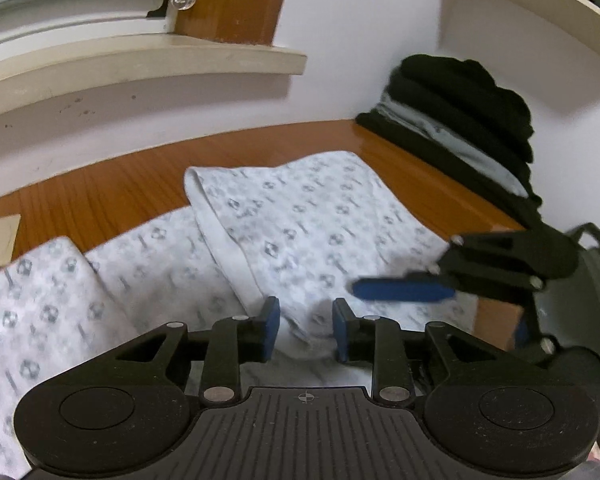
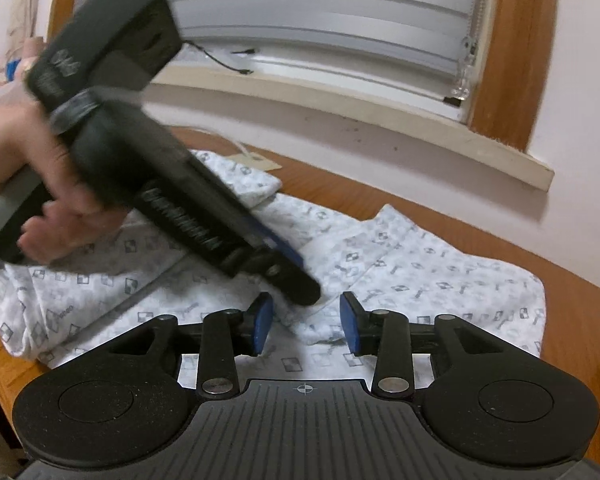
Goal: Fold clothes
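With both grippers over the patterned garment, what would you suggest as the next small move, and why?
Probably close the left gripper on the raised fold of the white patterned garment that sits between its open blue pads. The right gripper is open too, over the same bunched edge, so neither appears to grip cloth yet, and a fold needs a hold first.

The left gripper (image 2: 296, 280) is motion-blurred in the right wrist view, hiding part of the patterned garment (image 2: 420, 276). A paper tag (image 2: 256, 160) there is too small to read.

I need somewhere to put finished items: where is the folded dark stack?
In the left wrist view, the folded dark stack sits far right on the table, against the wall.
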The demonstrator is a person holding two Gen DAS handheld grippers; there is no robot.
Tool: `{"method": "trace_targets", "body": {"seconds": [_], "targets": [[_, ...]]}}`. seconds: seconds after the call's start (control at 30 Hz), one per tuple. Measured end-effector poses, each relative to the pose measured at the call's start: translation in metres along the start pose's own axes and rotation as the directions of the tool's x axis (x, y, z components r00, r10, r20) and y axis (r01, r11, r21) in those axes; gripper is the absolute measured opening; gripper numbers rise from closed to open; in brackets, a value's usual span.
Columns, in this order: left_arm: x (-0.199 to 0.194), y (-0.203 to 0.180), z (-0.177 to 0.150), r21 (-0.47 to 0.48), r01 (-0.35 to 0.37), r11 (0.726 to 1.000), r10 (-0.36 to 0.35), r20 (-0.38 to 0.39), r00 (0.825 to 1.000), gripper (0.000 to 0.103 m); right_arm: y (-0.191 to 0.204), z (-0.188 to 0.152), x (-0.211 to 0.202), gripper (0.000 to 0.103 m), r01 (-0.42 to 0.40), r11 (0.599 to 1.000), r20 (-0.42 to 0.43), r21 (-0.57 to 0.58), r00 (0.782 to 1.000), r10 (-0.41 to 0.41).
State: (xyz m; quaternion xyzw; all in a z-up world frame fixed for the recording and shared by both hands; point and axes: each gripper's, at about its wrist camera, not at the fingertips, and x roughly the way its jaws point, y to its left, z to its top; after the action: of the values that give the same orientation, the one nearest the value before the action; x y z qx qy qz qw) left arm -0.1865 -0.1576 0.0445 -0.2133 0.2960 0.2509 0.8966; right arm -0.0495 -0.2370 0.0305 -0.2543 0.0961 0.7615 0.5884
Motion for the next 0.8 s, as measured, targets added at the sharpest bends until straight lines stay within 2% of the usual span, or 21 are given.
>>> {"method": "trace_targets", "body": {"seconds": [0.13,0.17,0.2,0.3,0.47,0.57,0.63,0.8], "targets": [[-0.004,-0.001,-0.003,0.004,-0.004,1.000,0.004,0.010,1.000,0.029,0.005,0.001,0.001,0.045,-0.015,0.999,-0.008,-0.040,1.000,0.015],[-0.004,-0.001,-0.004,0.006,-0.009,1.000,0.009,0.013,1.000,0.023,0.006,0.001,0.002,0.045,-0.023,0.998,-0.015,-0.051,1.000,0.022],[-0.003,-0.001,-0.005,0.012,-0.014,1.000,0.013,0.015,1.000,0.012,0.007,0.002,0.002,0.045,-0.028,0.998,-0.021,-0.060,0.999,0.027],[-0.006,-0.001,-0.007,0.024,-0.027,0.999,0.026,0.037,0.999,0.008,0.008,0.002,0.002,0.045,-0.031,0.997,-0.022,-0.065,0.999,0.030],[-0.035,0.008,-0.002,-0.006,-0.057,0.998,0.057,0.130,0.990,0.007,0.006,0.001,0.000,0.049,-0.039,0.998,-0.016,-0.053,0.999,0.038],[-0.040,0.020,-0.001,-0.045,-0.039,0.998,0.044,0.110,0.993,0.007,0.008,0.002,0.001,0.051,-0.045,0.997,-0.023,-0.065,0.999,0.044],[-0.040,0.025,-0.002,-0.062,-0.042,0.997,0.049,0.107,0.993,0.008,0.009,0.005,0.003,0.051,-0.044,0.996,-0.031,-0.076,0.999,0.041],[-0.042,0.037,-0.001,-0.105,-0.043,0.994,0.054,0.109,0.993,0.039,0.014,0.013,0.013,0.050,-0.020,0.993,-0.045,-0.114,0.999,0.015]]}}
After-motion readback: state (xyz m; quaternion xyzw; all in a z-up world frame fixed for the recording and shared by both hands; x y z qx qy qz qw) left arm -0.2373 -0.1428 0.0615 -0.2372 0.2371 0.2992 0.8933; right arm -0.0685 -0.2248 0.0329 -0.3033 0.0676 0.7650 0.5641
